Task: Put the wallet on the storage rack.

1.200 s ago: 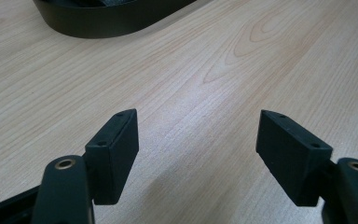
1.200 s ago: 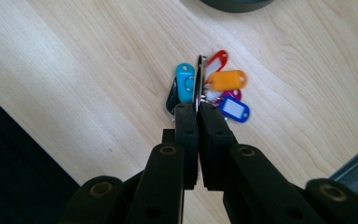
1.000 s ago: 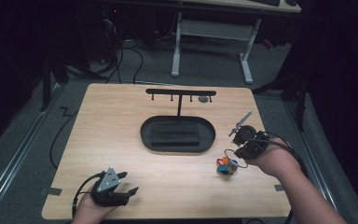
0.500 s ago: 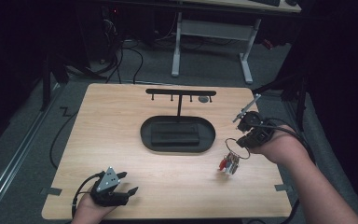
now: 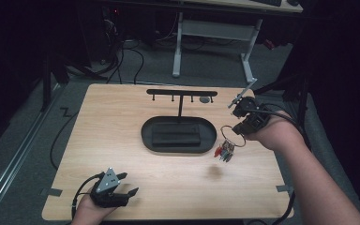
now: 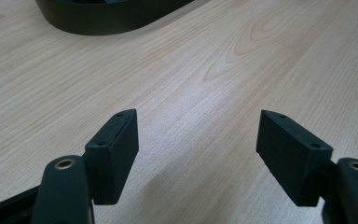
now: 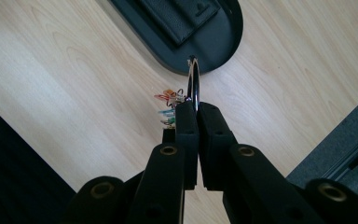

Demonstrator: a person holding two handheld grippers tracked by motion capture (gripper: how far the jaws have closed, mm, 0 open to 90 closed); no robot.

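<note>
Your right gripper point(image 5: 240, 130) pinches the key ring point(image 5: 232, 136), colored charms point(image 5: 223, 152) dangling above the table point(image 5: 122, 122), just right of the black oval tray point(image 5: 178, 136). Your left gripper point(image 5: 122, 194) rests wide, holding nothing.

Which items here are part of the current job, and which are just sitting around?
In use:
- key ring with coloured tags, clamped in the right gripper
- hook stand on its oval tray, probably the target

Idle:
- left gripper, open, resting on the table
</note>
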